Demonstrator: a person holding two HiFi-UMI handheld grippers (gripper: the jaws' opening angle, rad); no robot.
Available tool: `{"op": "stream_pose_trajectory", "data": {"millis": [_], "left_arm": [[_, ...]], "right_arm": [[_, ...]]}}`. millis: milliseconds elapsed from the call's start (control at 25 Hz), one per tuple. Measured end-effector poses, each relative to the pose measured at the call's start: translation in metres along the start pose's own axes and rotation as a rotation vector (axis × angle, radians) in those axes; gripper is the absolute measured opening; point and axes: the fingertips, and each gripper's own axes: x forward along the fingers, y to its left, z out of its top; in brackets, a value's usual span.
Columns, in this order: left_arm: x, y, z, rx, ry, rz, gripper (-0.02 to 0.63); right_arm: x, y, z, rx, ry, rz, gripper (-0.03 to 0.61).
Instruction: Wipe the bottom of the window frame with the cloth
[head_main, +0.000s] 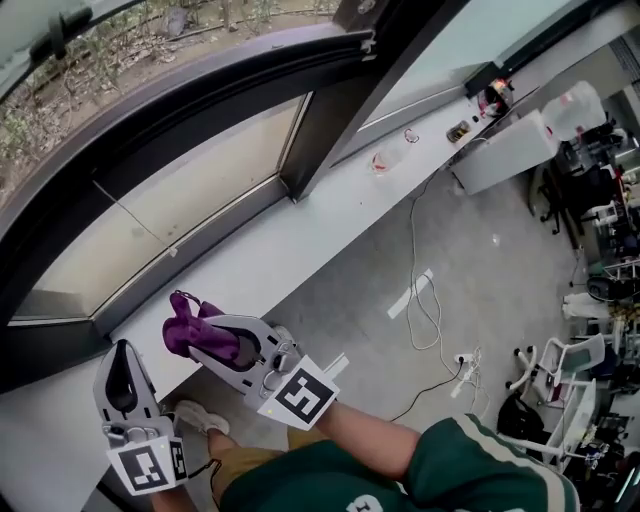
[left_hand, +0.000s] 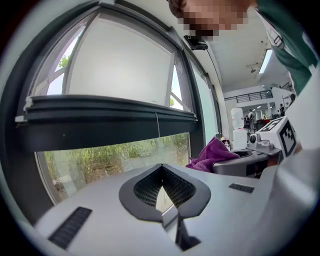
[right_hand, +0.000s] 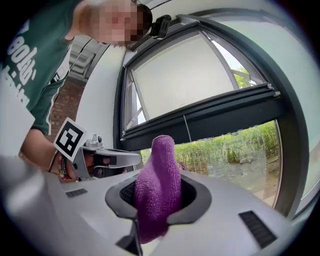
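Note:
A purple cloth (head_main: 190, 325) sticks out of my right gripper (head_main: 192, 335), which is shut on it just above the white sill (head_main: 300, 235). In the right gripper view the cloth (right_hand: 159, 185) stands up between the jaws and hides the pads. My left gripper (head_main: 122, 352) hovers over the sill further left, shut with nothing in it; its ribbed pads (left_hand: 175, 187) meet at the tip. The window's dark bottom frame rail (head_main: 150, 262) runs just beyond both grippers. From the left gripper view the cloth (left_hand: 212, 154) shows to the right.
A dark vertical mullion (head_main: 325, 130) meets the sill right of the grippers. Small items (head_main: 385, 160) lie further along the sill. A white cable (head_main: 425, 290) trails on the floor, and a white box (head_main: 505, 150) and office chairs (head_main: 565, 390) stand at the right.

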Motion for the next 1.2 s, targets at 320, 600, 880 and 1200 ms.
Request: {"op": "stream_pose_trajectory", "data": {"millis": [320, 600, 880, 1200], "left_arm": [[-0.042, 0.062, -0.064, -0.091, 0.005, 0.050, 0.008], [-0.067, 0.112, -0.152, -0.086, 0.078, 0.175, 0.008], [-0.062, 0.144, -0.222, -0.145, 0.085, 0.233, 0.008], [-0.068, 0.172, -0.291, -0.208, 0.109, 0.280, 0.008]], "right_arm": [[0.056, 0.064, -0.065, 0.147, 0.052, 0.071, 0.097], [0.111, 0.083, -0.124, 0.196, 0.098, 0.130, 0.097], [0.154, 0.099, -0.193, 0.202, 0.159, 0.173, 0.097], [0.209, 0.136, -0.262, 0.186, 0.174, 0.201, 0.097]]}}
